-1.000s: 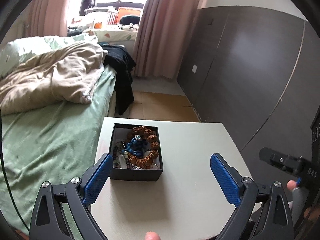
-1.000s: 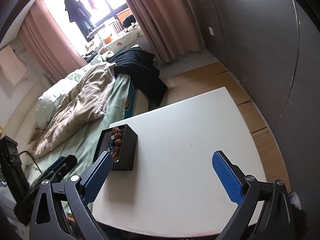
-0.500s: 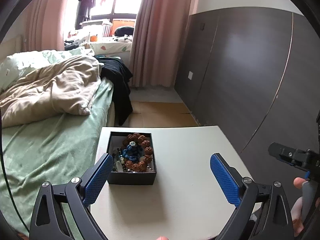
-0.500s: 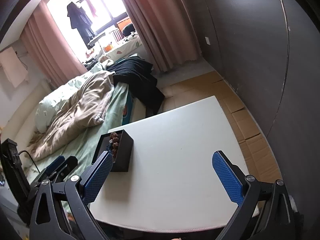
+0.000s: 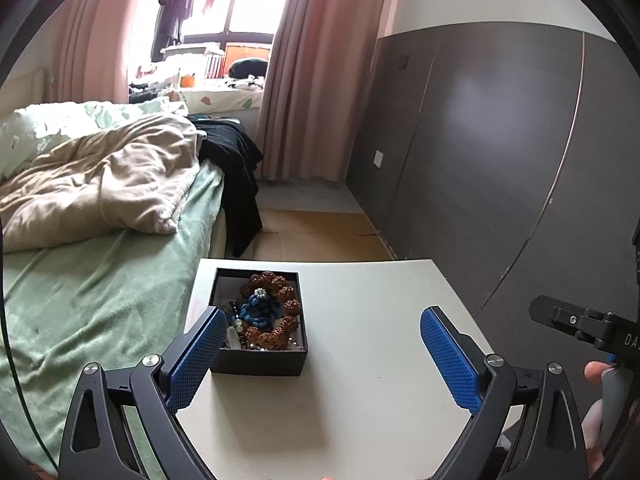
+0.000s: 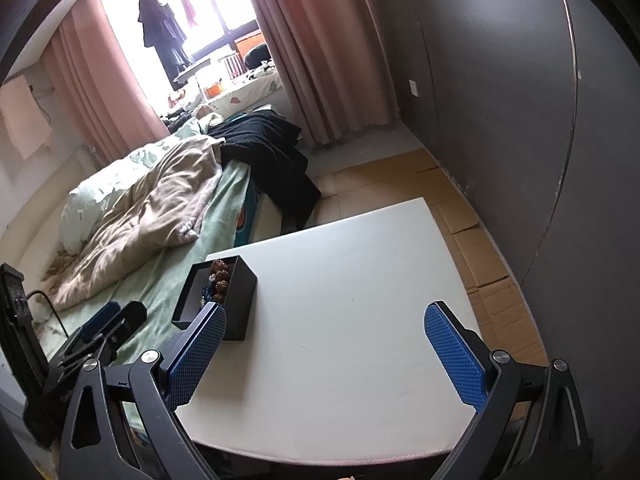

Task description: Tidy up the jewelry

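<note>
From my left wrist feed, a bright window sits at twelve o'clock, flanked by pink curtains. At nine o'clock I see a bed with green sheet and rumpled beige blanket. A dark panelled wall fills three o'clock; cardboard covers the floor beyond the white table.

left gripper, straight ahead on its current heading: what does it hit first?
Probably the bare white table. The left gripper is open and points down at the tabletop, with the black jewelry box by its left finger, off the centre line. Depth is unclear.
</note>
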Demonstrator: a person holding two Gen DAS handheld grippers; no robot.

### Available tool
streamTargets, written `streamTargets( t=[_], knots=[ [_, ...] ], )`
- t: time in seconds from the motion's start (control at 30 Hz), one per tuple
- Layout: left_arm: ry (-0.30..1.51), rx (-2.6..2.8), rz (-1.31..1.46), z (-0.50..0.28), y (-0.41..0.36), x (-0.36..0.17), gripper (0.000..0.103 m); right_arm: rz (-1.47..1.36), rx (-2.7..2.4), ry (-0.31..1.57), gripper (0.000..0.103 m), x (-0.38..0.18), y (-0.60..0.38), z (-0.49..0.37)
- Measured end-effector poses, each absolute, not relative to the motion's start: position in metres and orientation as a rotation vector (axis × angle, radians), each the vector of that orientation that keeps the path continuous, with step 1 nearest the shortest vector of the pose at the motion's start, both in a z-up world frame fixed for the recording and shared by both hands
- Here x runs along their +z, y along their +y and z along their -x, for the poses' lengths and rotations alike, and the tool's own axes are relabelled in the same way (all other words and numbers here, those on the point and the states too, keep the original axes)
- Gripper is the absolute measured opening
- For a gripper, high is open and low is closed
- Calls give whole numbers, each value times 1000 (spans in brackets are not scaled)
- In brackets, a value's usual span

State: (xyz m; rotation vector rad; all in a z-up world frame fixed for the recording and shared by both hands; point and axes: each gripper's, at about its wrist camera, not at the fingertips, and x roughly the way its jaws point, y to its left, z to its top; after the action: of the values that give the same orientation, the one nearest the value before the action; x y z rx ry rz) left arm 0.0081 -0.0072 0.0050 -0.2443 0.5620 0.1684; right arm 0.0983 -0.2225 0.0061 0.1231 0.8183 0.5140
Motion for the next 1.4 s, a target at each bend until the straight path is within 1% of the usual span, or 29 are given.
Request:
streamTargets(
  t=[0.23,1.4],
  knots=[
    [567,165,228,-10,-8,6,98,-93,505,819,100,9,-218,-98],
    [540,157,211,-3,-13,10,98,-114,489,821,100,9,-223,-100]
  ],
)
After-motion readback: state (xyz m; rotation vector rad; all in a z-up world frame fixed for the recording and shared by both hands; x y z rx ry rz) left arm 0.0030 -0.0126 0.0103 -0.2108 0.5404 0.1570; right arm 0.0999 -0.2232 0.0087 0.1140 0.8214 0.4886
